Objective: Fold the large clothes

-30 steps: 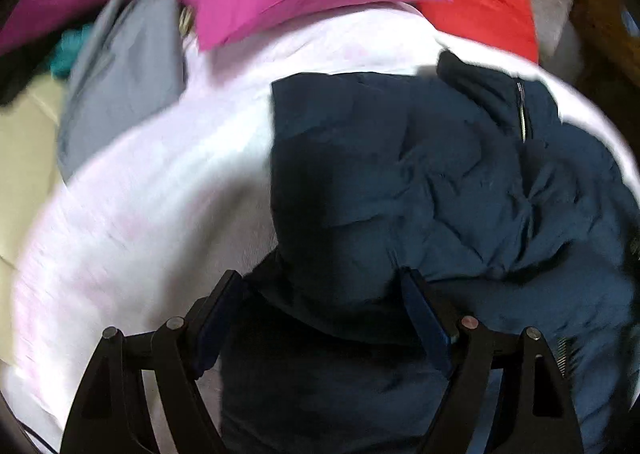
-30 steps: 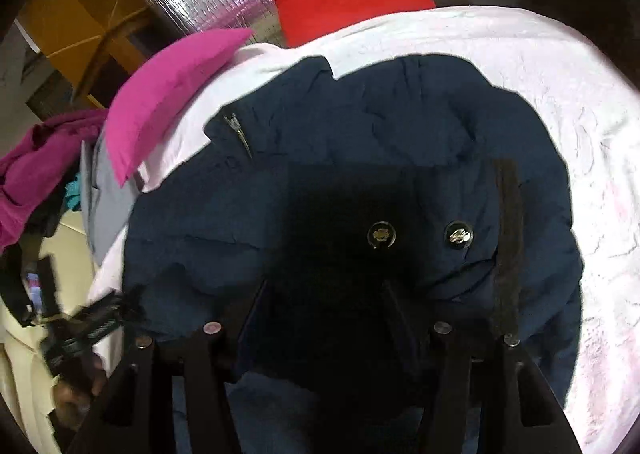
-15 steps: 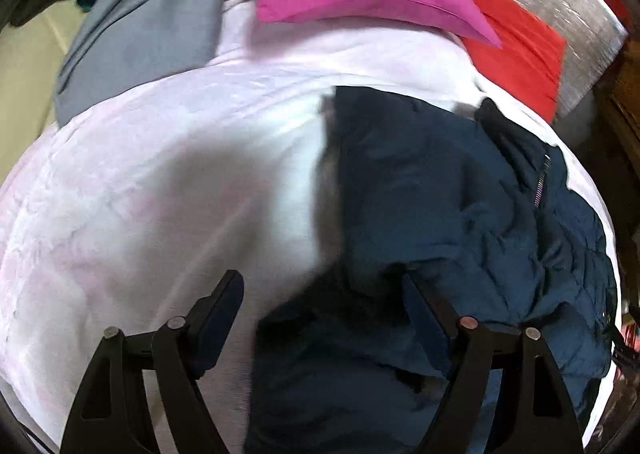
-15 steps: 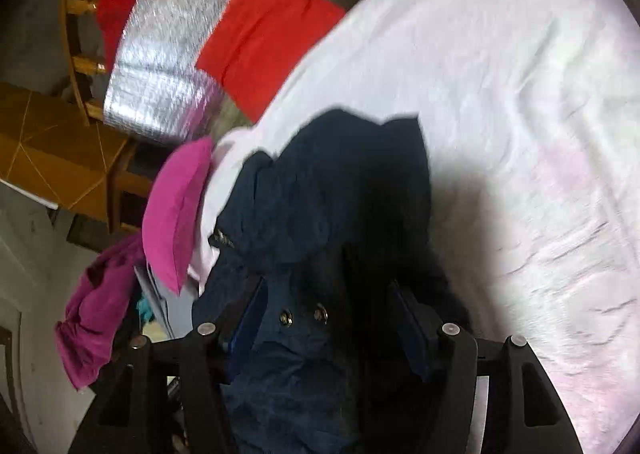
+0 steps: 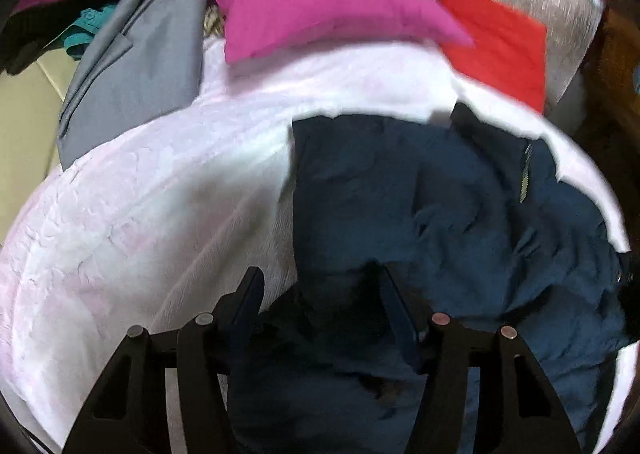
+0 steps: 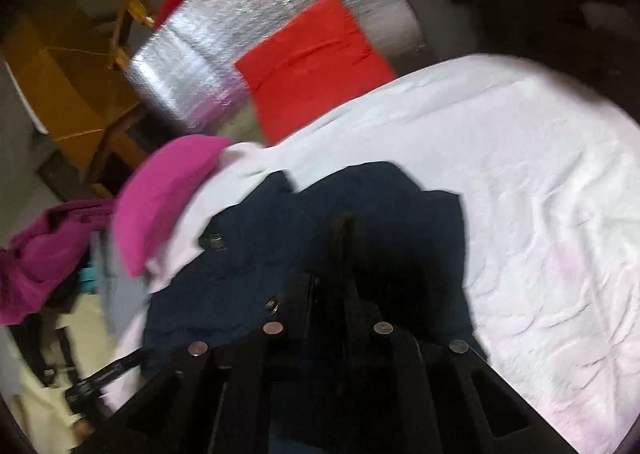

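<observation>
While its zip (image 5: 525, 174) shows, the jacket (image 5: 400, 194) bears no legible label.

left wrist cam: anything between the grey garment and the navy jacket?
Only bare white blanket between grey garment and navy jacket; the left wrist view shows it.

Both fisheye views are dim indoors and bend strongly toward dark, vignetted rims. Motion blur smears edges throughout, most on the pink pillow (image 5: 320, 2) and the silver foil sheet (image 6: 256, 38), which catches glare. The white bedspread (image 6: 540, 194) reads bright while the navy jacket (image 5: 420, 194) sinks into near-black shadow.
</observation>
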Motion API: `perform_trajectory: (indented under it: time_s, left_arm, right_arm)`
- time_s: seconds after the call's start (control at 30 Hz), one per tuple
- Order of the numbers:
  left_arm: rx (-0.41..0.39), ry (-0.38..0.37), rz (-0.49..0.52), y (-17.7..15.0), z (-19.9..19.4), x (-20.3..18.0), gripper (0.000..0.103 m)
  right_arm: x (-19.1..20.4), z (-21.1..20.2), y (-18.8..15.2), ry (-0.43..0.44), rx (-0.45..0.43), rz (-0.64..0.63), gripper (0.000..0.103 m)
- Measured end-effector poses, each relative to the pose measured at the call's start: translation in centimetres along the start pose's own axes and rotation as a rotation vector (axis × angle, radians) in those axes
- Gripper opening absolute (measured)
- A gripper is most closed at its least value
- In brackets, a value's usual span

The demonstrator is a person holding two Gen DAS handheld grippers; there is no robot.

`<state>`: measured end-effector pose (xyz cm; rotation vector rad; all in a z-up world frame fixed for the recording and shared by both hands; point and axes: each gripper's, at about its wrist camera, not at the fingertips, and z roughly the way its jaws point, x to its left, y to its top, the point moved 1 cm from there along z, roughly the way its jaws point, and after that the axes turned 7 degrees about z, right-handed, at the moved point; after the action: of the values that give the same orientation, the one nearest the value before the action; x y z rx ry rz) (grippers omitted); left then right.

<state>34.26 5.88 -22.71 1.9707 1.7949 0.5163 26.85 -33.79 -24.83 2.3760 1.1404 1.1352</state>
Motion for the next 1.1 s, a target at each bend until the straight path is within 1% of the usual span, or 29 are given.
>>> perform_trajectory:
  time_s: [0.03,0.07,0.13,0.17,0.2,0.23,0.27,0.3,0.33,0.37,0.4,0.43,0.47,0.5,0.53,0.57,0.63,0.67,0.7,0.73,0.77,0.8,0.87,0.9,1.0,1.07,1.1]
  left_arm:
    - [0.025,0.002,0.007,-0.2,0.6,-0.1,0.061]
    - [0.038,0.003,0.009,-0.2,0.9,-0.2,0.062]
    - [0.028,0.007,0.014,-0.1,0.4,-0.2,0.062]
    - [0.013,0.015,0.017,0.0,-0.2,-0.2,0.062]
    - [-0.007,0.029,0.019,0.1,-0.7,-0.2,0.062]
    - [-0.033,0.050,0.021,0.1,-1.4,-0.2,0.062]
    - [-0.069,0.072,0.029,0.2,-2.3,-0.4,0.062]
    - [-0.101,0.080,0.036,0.3,-3.1,-0.6,0.062]
    - [-0.137,0.076,0.045,0.4,-3.9,-1.0,0.062]
    - [-0.173,0.064,0.057,0.5,-4.7,-1.6,0.063]
    - [-0.200,0.049,0.072,0.6,-5.2,-2.3,0.064]
    - [-0.222,0.032,0.086,0.4,-5.8,-2.9,0.064]
    - [-0.244,0.008,0.110,0.2,-6.3,-3.9,0.064]
    - [-0.253,-0.011,0.130,0.1,-6.6,-4.9,0.064]
    - [-0.257,-0.034,0.154,0.1,-6.6,-6.0,0.064]
    - [-0.251,-0.060,0.184,-0.1,-6.3,-7.1,0.065]
    - [-0.221,-0.087,0.224,-0.4,-5.4,-8.9,0.065]
    - [-0.186,-0.096,0.244,-0.6,-4.5,-9.8,0.065]
    - [-0.154,-0.094,0.250,-0.6,-3.7,-10.4,0.065]
    - [-0.092,-0.086,0.251,-0.7,-2.4,-10.8,0.065]
    - [-0.015,-0.090,0.245,-1.0,-0.8,-10.8,0.065]
    - [0.008,-0.098,0.238,-1.3,0.0,-10.7,0.065]
    - [0.012,-0.102,0.242,-1.1,0.0,-10.5,0.065]
    - [0.012,-0.109,0.236,-0.9,-0.3,-10.3,0.065]
    - [-0.016,-0.163,0.173,-0.5,-1.6,-9.0,0.065]
    - [-0.042,-0.181,0.141,0.0,-2.2,-7.9,0.065]
    - [-0.043,-0.164,0.139,0.0,-2.5,-7.7,0.065]
  right_arm:
    - [-0.7,1.2,-0.1,-0.019,0.043,0.026,0.014]
    - [-1.6,2.2,-0.3,-0.018,0.090,0.073,0.017]
    - [-2.0,2.0,0.3,0.008,0.104,0.132,0.018]
    - [-1.9,1.5,0.5,0.007,0.103,0.141,0.022]
    - [-1.4,0.3,0.8,0.009,0.072,0.138,0.035]
    - [-1.1,-0.8,0.8,0.019,0.030,0.129,0.046]
    - [-0.7,-1.8,0.9,0.031,-0.017,0.114,0.065]
    - [0.1,-3.2,0.8,0.050,-0.077,0.076,0.067]
    - [1.0,-3.9,0.6,0.074,-0.094,0.036,0.067]
    - [2.0,-4.3,0.3,0.102,-0.094,-0.002,0.067]
    - [3.5,-4.5,-0.5,0.143,-0.086,-0.053,0.064]
    - [4.6,-4.3,-1.0,0.168,-0.068,-0.089,0.056]
    - [6.1,-3.7,-1.7,0.190,-0.031,-0.133,0.046]
    - [7.2,-3.1,-2.6,0.208,0.011,-0.172,0.039]
    - [8.5,-2.2,-3.6,0.222,0.052,-0.205,0.038]
    - [9.4,-1.5,-4.5,0.224,0.076,-0.224,0.038]
    - [11.0,0.5,-6.2,0.211,0.139,-0.262,0.038]
    - [11.5,1.4,-6.8,0.194,0.170,-0.273,0.038]
    - [11.5,2.9,-7.6,0.152,0.229,-0.280,0.038]
    - [11.5,4.2,-8.1,0.122,0.273,-0.275,0.038]
    - [11.5,5.2,-8.5,0.106,0.299,-0.262,0.036]
    - [11.1,5.5,-8.5,0.113,0.319,-0.239,0.034]
    - [10.9,5.2,-8.1,0.130,0.327,-0.219,0.033]
    - [10.9,4.7,-7.8,0.142,0.315,-0.209,0.033]
    - [11.1,3.2,-6.8,0.193,0.267,-0.180,0.034]
    - [11.2,3.1,-6.9,0.165,0.264,-0.191,0.034]
    - [10.7,4.0,-7.1,0.119,0.294,-0.199,0.034]
